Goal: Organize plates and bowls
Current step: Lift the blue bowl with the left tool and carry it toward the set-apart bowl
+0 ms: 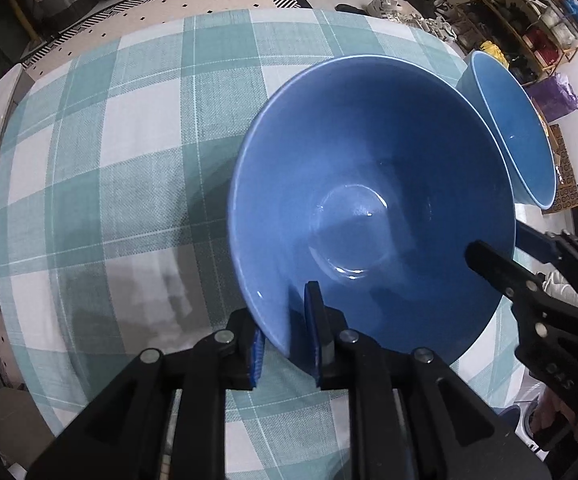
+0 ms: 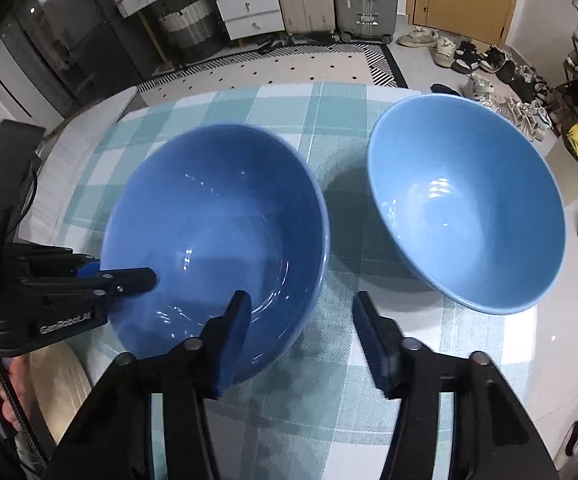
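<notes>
A checked cloth covers the table, and a shoe rack stands behind it. A light bowl sits just right of the dark bowl. The left gripper pinches the dark bowl's near rim. The right gripper is half open, its jaws astride this bowl's right rim without pressing it.

The dark blue bowl is clamped at its near rim by the left gripper — the right gripper is seen straddling the right rim.
</notes>
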